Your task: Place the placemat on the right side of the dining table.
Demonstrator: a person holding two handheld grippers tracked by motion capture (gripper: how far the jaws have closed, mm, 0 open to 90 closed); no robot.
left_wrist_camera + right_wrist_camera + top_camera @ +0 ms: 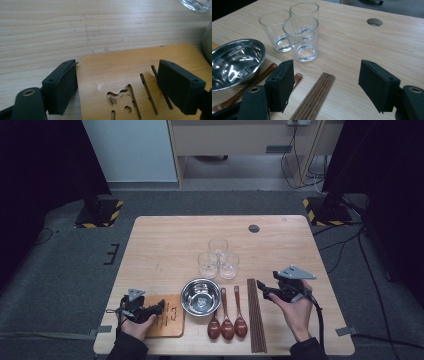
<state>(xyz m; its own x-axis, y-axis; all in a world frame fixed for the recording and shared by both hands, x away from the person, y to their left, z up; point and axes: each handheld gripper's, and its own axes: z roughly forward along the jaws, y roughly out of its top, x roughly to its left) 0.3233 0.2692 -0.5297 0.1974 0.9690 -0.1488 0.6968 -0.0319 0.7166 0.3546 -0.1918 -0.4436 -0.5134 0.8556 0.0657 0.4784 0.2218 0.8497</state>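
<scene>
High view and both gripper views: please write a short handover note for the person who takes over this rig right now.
Left gripper: open, jaws over the left part of the flat wooden board with cut-out slots; no grip visible.
Right gripper: open, empty, above the top end of the bundle of brown wooden chopsticks.
On the light wooden table: steel bowl, three reddish-brown wooden spoons, three clear glasses grouped behind.
Done: nothing lifted yet.
Left: probably grasp the board and the chopsticks; then arrange.
</scene>
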